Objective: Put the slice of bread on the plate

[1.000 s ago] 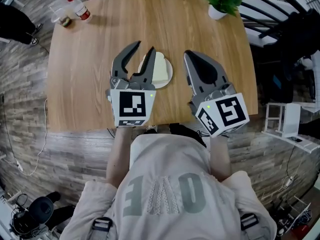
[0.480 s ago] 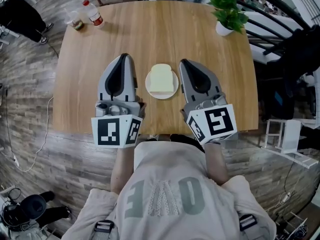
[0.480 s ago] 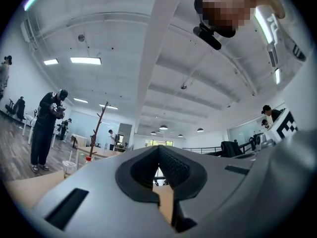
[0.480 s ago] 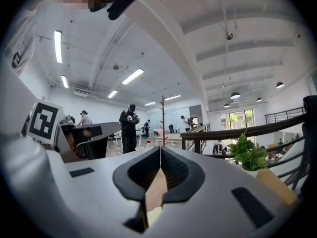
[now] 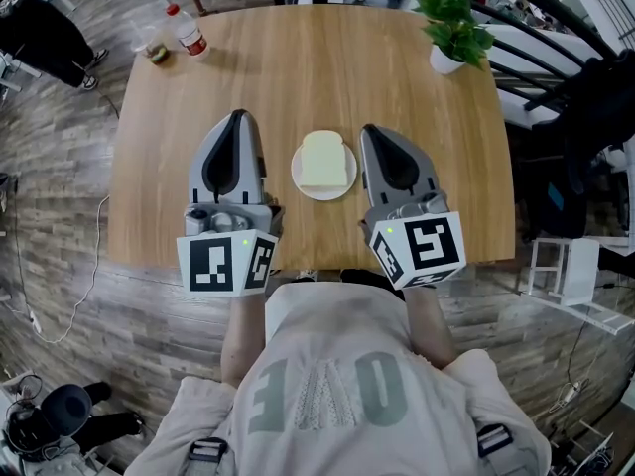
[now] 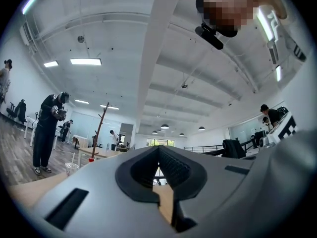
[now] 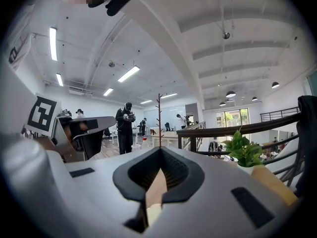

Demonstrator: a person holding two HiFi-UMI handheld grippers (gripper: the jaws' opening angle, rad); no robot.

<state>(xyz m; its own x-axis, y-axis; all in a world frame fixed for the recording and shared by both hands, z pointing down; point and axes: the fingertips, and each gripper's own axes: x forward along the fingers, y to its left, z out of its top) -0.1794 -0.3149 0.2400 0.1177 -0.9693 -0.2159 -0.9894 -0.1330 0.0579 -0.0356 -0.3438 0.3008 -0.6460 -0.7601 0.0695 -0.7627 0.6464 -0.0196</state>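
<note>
A pale slice of bread (image 5: 323, 160) lies flat on a small white plate (image 5: 306, 186) in the middle of the round wooden table (image 5: 317, 67). My left gripper (image 5: 236, 119) hovers just left of the plate, jaws shut with nothing between them. My right gripper (image 5: 371, 132) hovers just right of the plate, also shut and empty. Both point away from me across the table. In the left gripper view the left gripper (image 6: 159, 150) shows its jaws pressed together; the right gripper (image 7: 159, 151) in its own view shows the same.
A potted green plant (image 5: 452, 28) stands at the table's far right edge. A bottle with a red cap (image 5: 187, 30) and a small cup (image 5: 152, 48) stand at the far left. A dark railing (image 5: 516, 8) runs behind the table. Several people stand in the room beyond.
My left gripper was open around the bread and plate; it has since drawn back to the left of the plate and shut empty. The bread stays on the plate. The right gripper barely moved.
</note>
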